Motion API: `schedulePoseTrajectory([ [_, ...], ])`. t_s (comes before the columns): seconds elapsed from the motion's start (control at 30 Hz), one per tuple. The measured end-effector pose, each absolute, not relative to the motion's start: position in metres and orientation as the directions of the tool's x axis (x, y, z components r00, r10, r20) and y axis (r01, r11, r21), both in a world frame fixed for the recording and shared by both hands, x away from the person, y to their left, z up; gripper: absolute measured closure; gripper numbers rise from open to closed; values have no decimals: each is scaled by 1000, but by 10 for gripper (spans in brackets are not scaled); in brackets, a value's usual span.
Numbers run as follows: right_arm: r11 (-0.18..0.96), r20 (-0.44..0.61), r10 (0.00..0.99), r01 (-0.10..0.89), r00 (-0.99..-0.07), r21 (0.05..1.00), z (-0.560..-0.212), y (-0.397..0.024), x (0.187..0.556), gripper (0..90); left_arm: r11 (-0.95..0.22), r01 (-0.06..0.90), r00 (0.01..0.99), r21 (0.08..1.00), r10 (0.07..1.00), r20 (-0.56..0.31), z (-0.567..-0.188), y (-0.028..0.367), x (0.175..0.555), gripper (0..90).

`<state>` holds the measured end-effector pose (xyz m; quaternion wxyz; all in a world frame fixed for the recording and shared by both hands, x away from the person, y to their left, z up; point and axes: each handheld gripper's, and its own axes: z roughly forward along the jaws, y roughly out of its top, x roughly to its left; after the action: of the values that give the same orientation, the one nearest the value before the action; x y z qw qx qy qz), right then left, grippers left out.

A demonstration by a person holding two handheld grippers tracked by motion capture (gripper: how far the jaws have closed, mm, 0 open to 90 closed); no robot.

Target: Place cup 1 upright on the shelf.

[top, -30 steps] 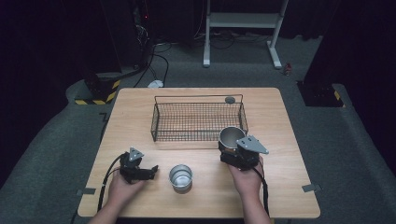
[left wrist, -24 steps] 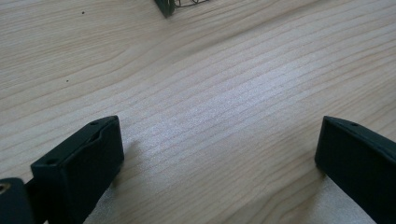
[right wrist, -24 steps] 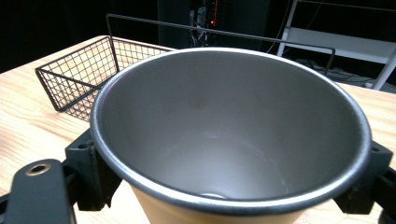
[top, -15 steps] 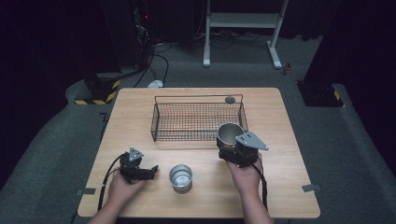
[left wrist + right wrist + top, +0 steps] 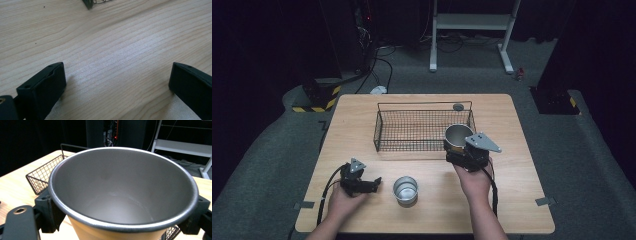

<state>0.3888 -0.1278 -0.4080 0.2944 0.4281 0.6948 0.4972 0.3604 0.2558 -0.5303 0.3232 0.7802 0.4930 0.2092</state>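
Observation:
My right gripper [image 5: 460, 150] is shut on a metal cup [image 5: 458, 136] and holds it upright off the table, over the near right corner of the black wire basket [image 5: 424, 129]. In the right gripper view the cup [image 5: 122, 195] is empty, with a jaw pressed on each side below its rim. A second metal cup [image 5: 405, 189] stands on the table near the front edge. Left of that cup, low over the wood, my left gripper [image 5: 374, 183] is open. Bare wood lies between its fingers [image 5: 43, 86].
The wooden table [image 5: 522, 165] has a small dark disc [image 5: 458, 106] behind the basket's far right corner. Tape tabs mark the front corners. Grey carpet, cables, a white frame [image 5: 472, 22] and a yellow-black striped block [image 5: 319, 100] lie beyond the table.
My right gripper has lifted the cup and carried it a little forward and left, toward the basket's near right corner. The left gripper and the other cup have stayed put.

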Motion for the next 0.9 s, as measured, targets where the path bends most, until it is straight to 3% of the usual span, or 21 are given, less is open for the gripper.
schedulePoseTrajectory([
  [0.47, 168, 10, 893, 355, -449, 920, -392, -125, 403, 135, -302, 636, 423, 710, 906, 7, -530, 256, 361, 15],
  [0.9, 170, 0, 885, 323, -465, 931, -379, -108, 416, 135, -304, 626, 429, 718, 903, 8, -530, 256, 360, 48],
])
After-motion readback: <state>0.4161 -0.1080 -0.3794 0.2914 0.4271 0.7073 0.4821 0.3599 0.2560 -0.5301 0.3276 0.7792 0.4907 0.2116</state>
